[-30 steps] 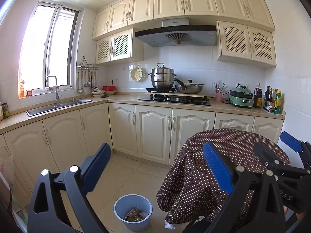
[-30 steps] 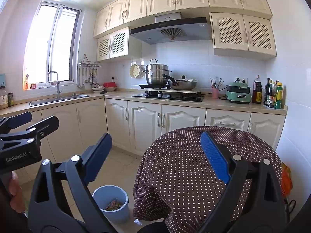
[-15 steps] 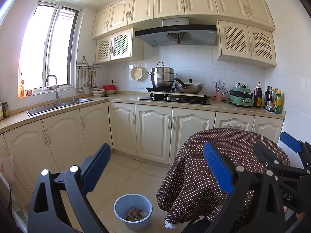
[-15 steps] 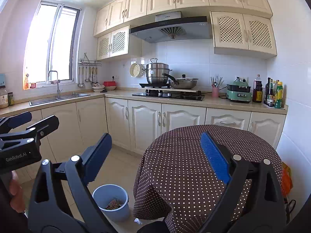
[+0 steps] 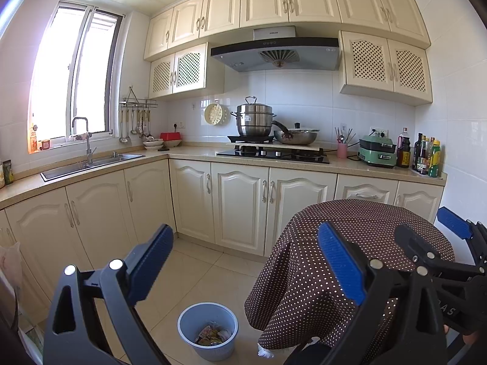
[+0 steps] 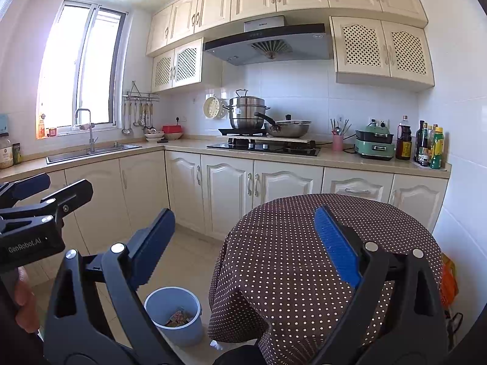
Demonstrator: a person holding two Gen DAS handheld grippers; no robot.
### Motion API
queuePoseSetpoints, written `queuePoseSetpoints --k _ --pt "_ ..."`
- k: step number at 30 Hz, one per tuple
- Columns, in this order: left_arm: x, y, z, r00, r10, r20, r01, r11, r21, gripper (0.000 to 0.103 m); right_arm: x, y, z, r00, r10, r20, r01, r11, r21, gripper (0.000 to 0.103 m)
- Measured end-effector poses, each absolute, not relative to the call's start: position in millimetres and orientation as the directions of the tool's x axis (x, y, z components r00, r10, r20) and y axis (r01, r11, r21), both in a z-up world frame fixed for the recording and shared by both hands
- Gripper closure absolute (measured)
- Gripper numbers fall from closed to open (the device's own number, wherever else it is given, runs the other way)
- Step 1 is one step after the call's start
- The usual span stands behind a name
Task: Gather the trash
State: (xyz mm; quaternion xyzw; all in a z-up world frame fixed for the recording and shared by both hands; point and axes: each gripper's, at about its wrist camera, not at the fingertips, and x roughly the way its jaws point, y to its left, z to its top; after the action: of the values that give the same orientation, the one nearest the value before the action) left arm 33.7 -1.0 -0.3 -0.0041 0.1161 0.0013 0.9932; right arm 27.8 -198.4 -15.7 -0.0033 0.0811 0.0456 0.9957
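A pale blue bin (image 5: 208,330) stands on the tiled floor left of a round table, with colourful wrappers (image 5: 211,336) lying in its bottom. The right wrist view shows the same bin (image 6: 174,313) and wrappers (image 6: 179,318). The table (image 5: 350,243) wears a brown cloth with white dots, and its top (image 6: 304,243) is bare. My left gripper (image 5: 245,263) is open, held high above the floor and bin with nothing between its blue pads. My right gripper (image 6: 245,245) is open too, over the table's near edge. Each gripper shows at the side of the other's view.
Cream base cabinets (image 5: 240,203) run along the back and left walls. The counter carries a sink (image 5: 91,164), a hob with pots (image 5: 268,133) and bottles (image 5: 427,158). A white scrap (image 6: 217,345) lies on the floor under the cloth's hem. An orange bag (image 6: 449,283) hangs right of the table.
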Motion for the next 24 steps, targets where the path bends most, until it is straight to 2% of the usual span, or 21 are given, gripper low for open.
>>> queuePoseSetpoints --k 24 --pt "34.6 -1.6 -1.9 0.972 0.0 -0.234 -0.002 1.0 -0.008 0.009 31.2 -192.7 -13.7 0.981 0.096 -0.171 -0.098 0.995 -0.002 0.012"
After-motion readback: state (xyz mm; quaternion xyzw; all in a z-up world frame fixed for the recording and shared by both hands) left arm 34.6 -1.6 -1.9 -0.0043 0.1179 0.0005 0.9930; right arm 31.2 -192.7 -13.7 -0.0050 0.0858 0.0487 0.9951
